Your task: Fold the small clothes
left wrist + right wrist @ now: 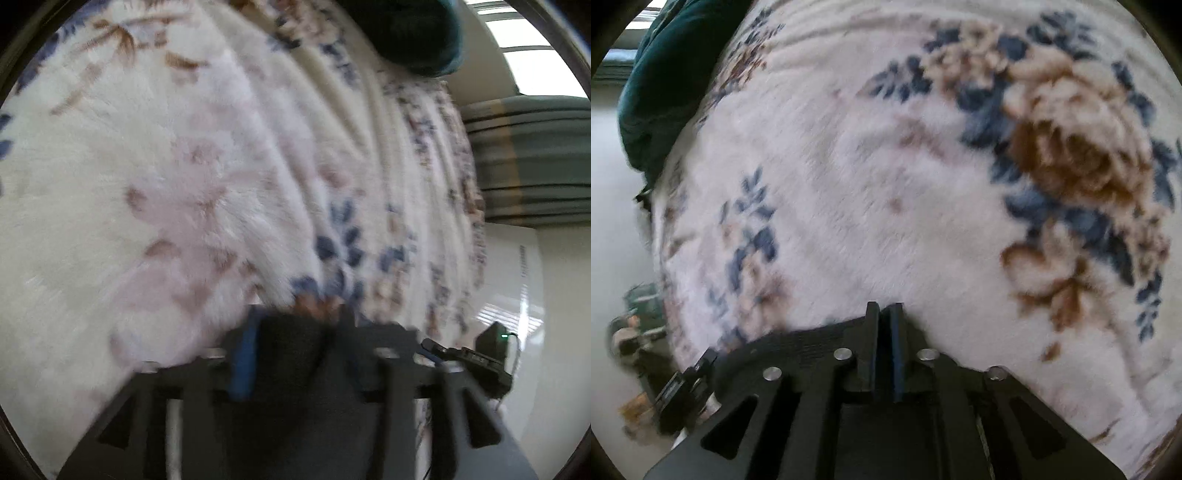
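Both grippers low over a fluffy floral blanket, dark cloth at each.

The right gripper [884,314] has its jaws nearly together with only a thin slit between them; a dark ribbed garment [798,345] lies just to its left against the tool, but whether it is pinched I cannot tell. The left gripper [295,321] is blurred, its jaws set apart with dark grey cloth [291,354] bunched between them; a firm grip cannot be made out. Beyond both tools spreads the white blanket [886,192] with blue and brown flowers. A dark teal bundle [417,33] sits far ahead of the left tool, to its right.
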A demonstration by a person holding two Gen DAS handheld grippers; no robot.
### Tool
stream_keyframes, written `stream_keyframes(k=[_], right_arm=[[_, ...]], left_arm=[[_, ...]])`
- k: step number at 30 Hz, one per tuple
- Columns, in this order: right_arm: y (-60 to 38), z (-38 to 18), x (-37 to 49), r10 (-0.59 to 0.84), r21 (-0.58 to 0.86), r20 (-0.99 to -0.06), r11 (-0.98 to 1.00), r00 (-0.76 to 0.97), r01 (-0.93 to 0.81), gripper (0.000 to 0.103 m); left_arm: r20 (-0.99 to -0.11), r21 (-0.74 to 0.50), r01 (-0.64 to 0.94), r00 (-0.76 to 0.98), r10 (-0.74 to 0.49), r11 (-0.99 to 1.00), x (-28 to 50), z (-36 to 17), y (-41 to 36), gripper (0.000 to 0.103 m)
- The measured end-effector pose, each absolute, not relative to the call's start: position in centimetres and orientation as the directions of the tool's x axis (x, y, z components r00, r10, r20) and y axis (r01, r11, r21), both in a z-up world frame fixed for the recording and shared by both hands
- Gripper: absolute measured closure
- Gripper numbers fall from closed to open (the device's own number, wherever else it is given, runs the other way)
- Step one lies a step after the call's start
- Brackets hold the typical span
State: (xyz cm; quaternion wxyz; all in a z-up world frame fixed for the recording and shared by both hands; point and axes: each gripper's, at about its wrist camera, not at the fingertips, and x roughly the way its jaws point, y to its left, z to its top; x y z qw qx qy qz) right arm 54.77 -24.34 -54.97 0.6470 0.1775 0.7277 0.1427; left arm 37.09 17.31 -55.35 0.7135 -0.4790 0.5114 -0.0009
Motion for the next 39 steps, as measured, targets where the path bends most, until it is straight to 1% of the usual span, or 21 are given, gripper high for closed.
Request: stream_keyframes(k=[1,2,3,4,6,9,13,16,19,21,23,25,26,27,28,29,31,32,33,35,39], right_arm=[[-25.6,-54.0,53.6,0.463,0.455,-0.881,0.885,-0.097,0.095,0.064],[-26.7,-53.4,52.6,0.476,0.466,-0.874,0.877,-0.096,0.114,0.045],[-28.0,-52.7,51.0,0.498,0.484,-0.862,0.864,-0.097,0.137,0.041],[-29.3,-52.2,49.1,0.522,0.503,-0.847,0.849,-0.102,0.163,0.04],[-31.0,-52.1,45.7,0.558,0.528,-0.822,0.822,-0.113,0.213,0.035],[-34.2,-53.6,38.6,0.622,0.551,-0.776,0.748,-0.101,0.37,0.035],[-36.1,-57.6,31.4,0.742,0.63,-0.671,0.571,-0.001,0.526,0.034],[-34.8,-61.4,29.1,0.804,0.689,-0.593,0.473,0.052,0.549,0.031],[-32.8,-63.5,29.7,0.867,0.772,-0.481,0.348,0.13,0.532,0.029],[-31.6,-64.1,30.7,0.875,0.802,-0.452,0.313,0.175,0.508,0.021],[-30.6,-64.3,31.5,0.877,0.821,-0.436,0.296,0.201,0.488,0.015],[-29.5,-63.9,32.3,0.877,0.835,-0.434,0.306,0.206,0.457,0.015],[-28.9,-63.8,32.5,0.874,0.836,-0.441,0.315,0.206,0.45,0.015],[-28.5,-63.8,32.7,0.869,0.833,-0.45,0.325,0.206,0.448,0.015],[-28.2,-63.7,32.8,0.866,0.835,-0.448,0.315,0.223,0.452,0.015],[-28.0,-63.8,32.8,0.861,0.831,-0.447,0.299,0.244,0.468,0.015],[-27.5,-63.7,33.1,0.849,0.826,-0.452,0.284,0.272,0.486,0.027],[-27.1,-63.7,33.2,0.84,0.816,-0.471,0.301,0.268,0.493,0.056],[-26.6,-63.7,33.2,0.827,0.798,-0.504,0.336,0.249,0.5,0.075],[-25.7,-63.0,33.1,0.799,0.785,-0.544,0.379,0.254,0.489,0.076],[-24.9,-60.5,32.7,0.775,0.782,-0.569,0.404,0.277,0.475,0.079]], left_arm=[[-0.708,-0.706,-0.462,0.499,-0.501,0.537,36.0,-54.5,17.3,0.039],[-0.692,-0.721,-0.446,0.505,-0.516,0.529,35.0,-54.1,17.1,0.035],[-0.685,-0.728,-0.443,0.495,-0.535,0.523,34.2,-54.0,16.7,0.034],[-0.677,-0.736,-0.439,0.474,-0.563,0.516,33.2,-54.1,16.1,0.034],[-0.681,-0.732,-0.441,0.44,-0.586,0.519,31.6,-54.7,15.0,0.034],[-0.693,-0.719,-0.443,0.398,-0.601,0.535,29.9,-56.2,13.3,0.034],[-0.673,-0.737,-0.427,0.392,-0.627,0.524,30.2,-58.3,11.8,0.034],[-0.657,-0.752,-0.405,0.395,-0.642,0.52,32.0,-58.8,11.0,0.034],[-0.641,-0.766,-0.382,0.402,-0.654,0.517,33.8,-59.2,10.4,0.027],[-0.636,-0.771,-0.379,0.407,-0.656,0.512,34.4,-59.4,10.4,0.026],[-0.625,-0.78,-0.382,0.414,-0.662,0.496,35.0,-59.4,10.5,0.026],[-0.616,-0.786,-0.389,0.42,-0.666,0.481,35.2,-59.4,10.6,0.026],[-0.618,-0.783,-0.405,0.418,-0.666,0.472,35.4,-59.3,10.7,0.034],[-0.607,-0.789,-0.419,0.424,-0.672,0.448,35.2,-59.3,10.9,0.047],[-0.591,-0.799,-0.428,0.436,-0.679,0.422,35.2,-59.2,11.1,0.052],[-0.591,-0.799,-0.433,0.436,-0.678,0.418,35.4,-59.0,11.1,0.061],[-0.601,-0.792,-0.43,0.425,-0.677,0.433,35.7,-58.3,11.2,0.067],[-0.609,-0.788,-0.421,0.422,-0.672,0.449,35.8,-57.8,11.3,0.071],[-0.617,-0.783,-0.415,0.417,-0.668,0.464,36.0,-57.5,11.2,0.072],[-0.623,-0.779,-0.39,0.401,-0.671,0.491,36.5,-56.4,11.3,0.074],[-0.613,-0.79,-0.331,0.39,-0.687,0.517,37.6,-54.6,11.9,0.078]])
